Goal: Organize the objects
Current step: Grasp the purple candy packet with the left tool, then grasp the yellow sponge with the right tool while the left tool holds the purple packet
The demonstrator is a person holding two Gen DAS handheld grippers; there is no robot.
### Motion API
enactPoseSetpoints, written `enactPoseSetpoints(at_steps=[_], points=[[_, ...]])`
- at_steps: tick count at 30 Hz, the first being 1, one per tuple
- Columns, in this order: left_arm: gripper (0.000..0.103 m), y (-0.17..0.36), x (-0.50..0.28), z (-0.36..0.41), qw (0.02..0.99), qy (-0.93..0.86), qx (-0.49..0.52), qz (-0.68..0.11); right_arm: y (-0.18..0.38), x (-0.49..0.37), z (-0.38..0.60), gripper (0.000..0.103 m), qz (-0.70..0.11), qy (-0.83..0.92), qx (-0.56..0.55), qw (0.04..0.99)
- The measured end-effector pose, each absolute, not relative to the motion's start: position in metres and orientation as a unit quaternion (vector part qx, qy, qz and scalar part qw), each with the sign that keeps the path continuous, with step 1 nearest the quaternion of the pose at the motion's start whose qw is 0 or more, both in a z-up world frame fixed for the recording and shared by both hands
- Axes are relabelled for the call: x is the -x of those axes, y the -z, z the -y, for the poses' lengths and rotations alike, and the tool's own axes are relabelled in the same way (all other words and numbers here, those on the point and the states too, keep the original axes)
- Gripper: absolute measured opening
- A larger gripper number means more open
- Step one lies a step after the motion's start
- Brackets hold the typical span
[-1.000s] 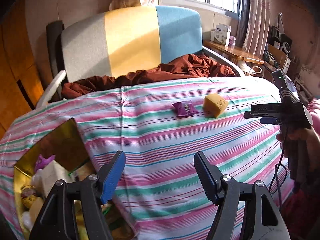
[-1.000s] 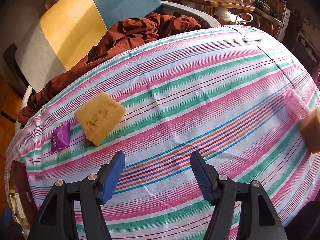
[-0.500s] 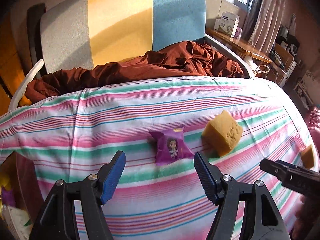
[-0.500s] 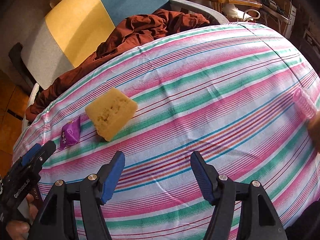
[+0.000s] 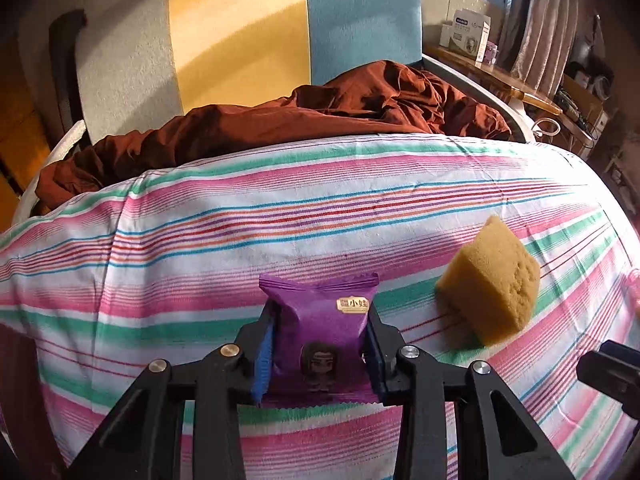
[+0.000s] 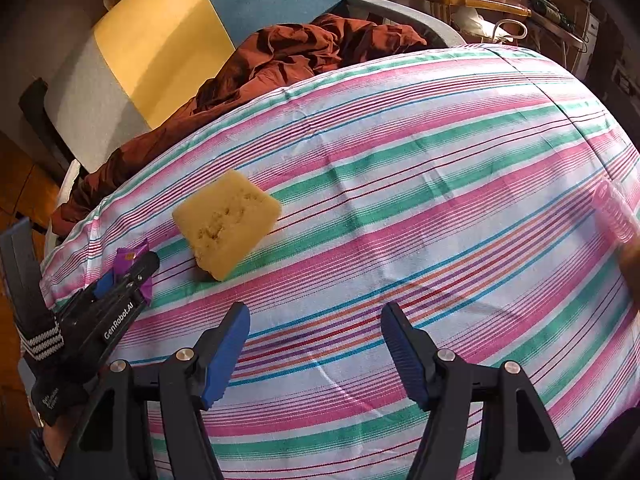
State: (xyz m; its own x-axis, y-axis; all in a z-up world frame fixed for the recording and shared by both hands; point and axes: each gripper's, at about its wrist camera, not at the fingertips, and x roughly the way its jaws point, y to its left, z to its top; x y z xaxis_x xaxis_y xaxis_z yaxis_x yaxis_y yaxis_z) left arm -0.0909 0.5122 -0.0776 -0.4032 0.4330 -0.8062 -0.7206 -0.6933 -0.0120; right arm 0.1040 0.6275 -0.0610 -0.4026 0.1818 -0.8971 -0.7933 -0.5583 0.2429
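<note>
Purple snack packet (image 5: 320, 332) sits lengthwise between the closing left tool (image 5: 320, 354), seemingly pinched already; right tool (image 6: 316, 354) gapes, empty.

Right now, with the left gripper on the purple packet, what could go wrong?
1. The left gripper is closing on the purple packet, pads at its sides; the soft, puffy wrapper might be crushed or slip out when lifted.
2. The yellow sponge lies close beside it; a sideways swing could knock it across the striped cloth.
</note>
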Motion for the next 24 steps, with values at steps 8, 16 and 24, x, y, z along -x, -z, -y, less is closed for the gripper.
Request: enactPoseSetpoints(at_steps=[8, 16, 24], points=[[0.038, 0.078, 0.021, -0.434, 0.363, -0.830, 0.414, -0.092, 0.060, -0.104, -0.625, 0.069, -0.339, -0.766, 0.444, 0.318], [0.039, 0.085, 0.012, -0.414, 0.386, -0.819, 0.421, -0.054, 0.070, -0.093, -0.620, 0.069, -0.319, -0.768, 0.464, 0.306], [0.041, 0.086, 0.014, -0.412, 0.391, -0.818, 0.419, -0.043, 0.078, -0.081, -0.612, 0.080, -0.289, -0.775, 0.478, 0.296]])
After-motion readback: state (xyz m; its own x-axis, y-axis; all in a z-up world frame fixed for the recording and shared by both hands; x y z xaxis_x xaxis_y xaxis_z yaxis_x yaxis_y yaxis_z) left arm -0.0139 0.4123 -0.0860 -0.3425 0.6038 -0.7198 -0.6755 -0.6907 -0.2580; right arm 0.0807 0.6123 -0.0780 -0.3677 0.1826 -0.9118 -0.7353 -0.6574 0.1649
